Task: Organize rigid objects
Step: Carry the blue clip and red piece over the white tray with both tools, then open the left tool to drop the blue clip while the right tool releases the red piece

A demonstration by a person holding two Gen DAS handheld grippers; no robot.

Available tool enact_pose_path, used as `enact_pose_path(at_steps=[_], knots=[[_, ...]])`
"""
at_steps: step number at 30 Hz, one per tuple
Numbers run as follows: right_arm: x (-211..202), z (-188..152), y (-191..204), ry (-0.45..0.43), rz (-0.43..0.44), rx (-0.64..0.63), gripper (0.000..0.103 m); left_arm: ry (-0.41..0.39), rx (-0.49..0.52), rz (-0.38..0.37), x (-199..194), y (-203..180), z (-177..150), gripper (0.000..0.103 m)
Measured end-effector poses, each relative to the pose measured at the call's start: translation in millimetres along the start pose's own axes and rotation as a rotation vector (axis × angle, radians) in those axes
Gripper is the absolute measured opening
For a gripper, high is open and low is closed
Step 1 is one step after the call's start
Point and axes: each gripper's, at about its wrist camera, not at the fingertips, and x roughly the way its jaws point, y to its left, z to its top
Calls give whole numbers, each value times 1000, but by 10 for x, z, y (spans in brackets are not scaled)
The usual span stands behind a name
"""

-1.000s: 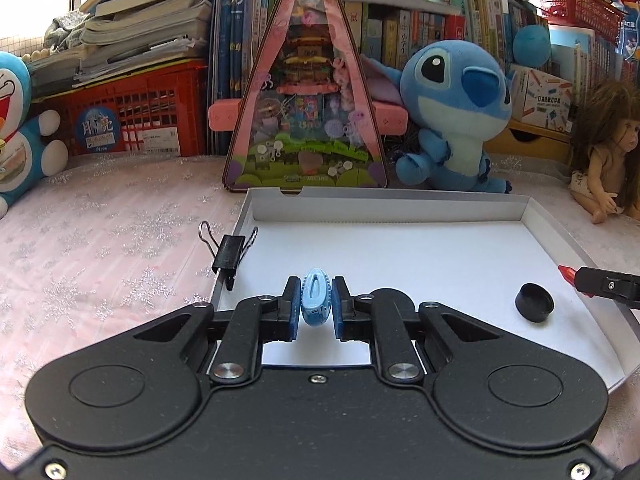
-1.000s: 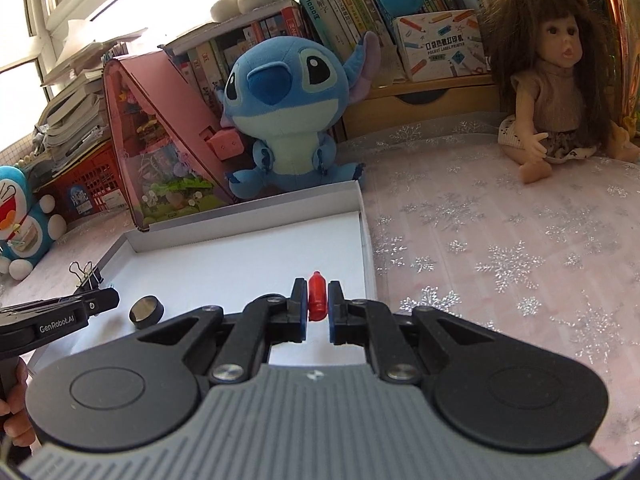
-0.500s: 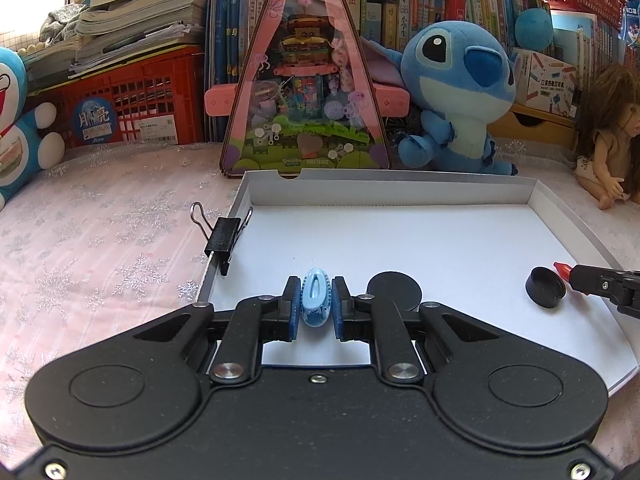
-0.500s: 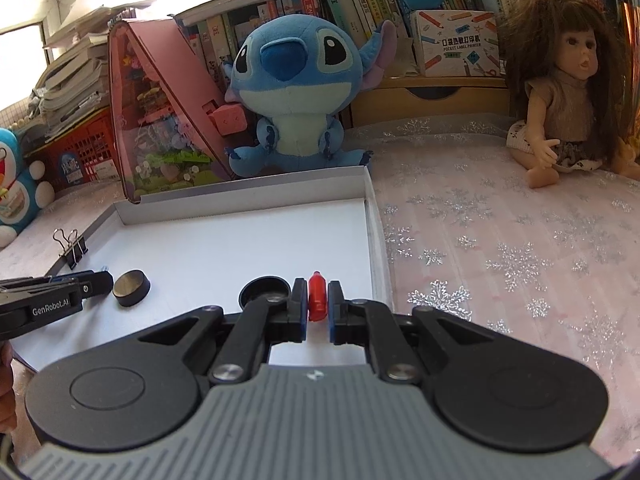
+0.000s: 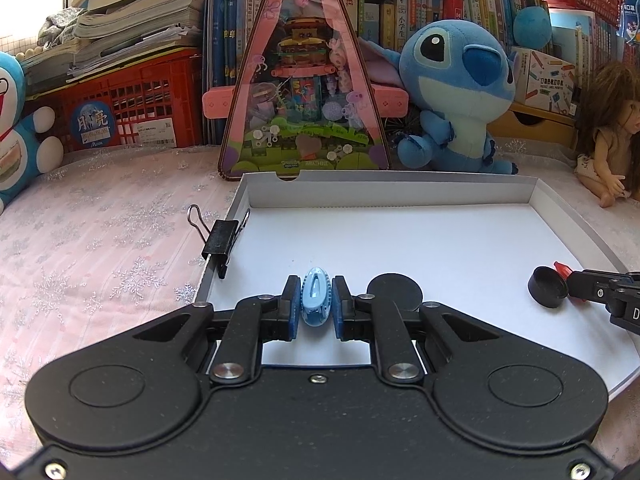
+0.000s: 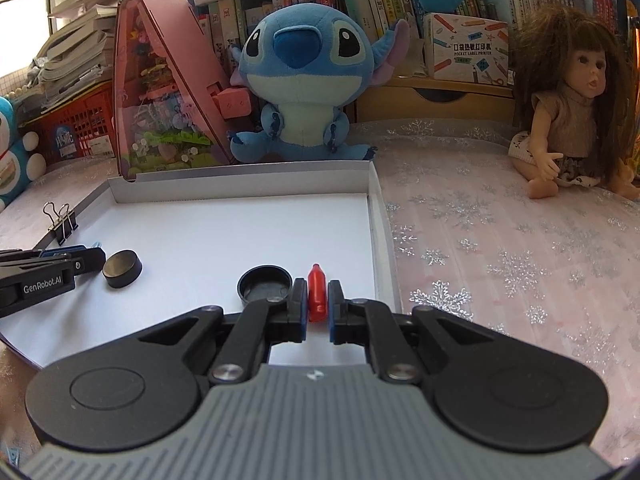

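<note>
My left gripper (image 5: 316, 304) is shut on a small light-blue oval clip (image 5: 317, 300), low over the near left part of a white shallow box (image 5: 400, 192). My right gripper (image 6: 318, 300) is shut on a small red bottle-shaped piece (image 6: 317, 292), over the box's near right corner. Two black round caps lie in the box: one (image 5: 395, 288) just right of the left gripper, also seen in the right wrist view (image 6: 122, 269), and one (image 5: 547, 291) open side up beside the right gripper (image 6: 264, 285).
A black binder clip (image 5: 220, 236) is clipped on the box's left rim. Behind the box stand a pink triangular toy case (image 5: 304, 92), a Stitch plush (image 5: 452, 92), a red crate (image 5: 128, 104) and bookshelves. A doll (image 6: 568, 120) sits at right on the pink snowflake cloth (image 6: 500, 240).
Both grippers have moved lower and closer over the box, each still holding its piece. The two black caps now appear nearer the grippers.
</note>
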Motion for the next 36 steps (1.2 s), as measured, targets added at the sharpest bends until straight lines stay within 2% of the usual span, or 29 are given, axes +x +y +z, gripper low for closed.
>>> enact_pose_path(at_steps=[12,16,18,19,21,23,24,27,29,30,36], knots=[[0,7,29,3,-14,-20,13,-1,3,5,-6,-9,-1,15],[-28,1,31,-6,-4,-15,20,-1,1,9,-6,-15,0,16],[-38,0,34,-7,-2,-16,21,-4,-1,15,-10,-18,-4,22],[-44,-3,34,-9,-1,-16,21,-7,1,16,-16,-23,-8,30],[-62,-8,36,-13,-3,-20,21,-11,14,4,-45,-50,-19,38],[-86,-8,36,-19,-7,-24,29,-29,29,13,-87,-83,-30,47],[-105,-8,34,-25,-8,-25,37,-35,35,14,-104,-93,-34,48],[-174,-7,30,-42,-7,-30,40,-30,34,3,-161,-124,-42,49],[-225,-13,28,-53,-7,-35,45,-31,26,-8,-207,-131,-53,53],[-251,-17,26,-60,-9,-38,51,-34,25,-12,-233,-135,-59,54],[-417,-59,-7,-91,8,-37,67,-48,16,-44,-434,-161,-108,69]])
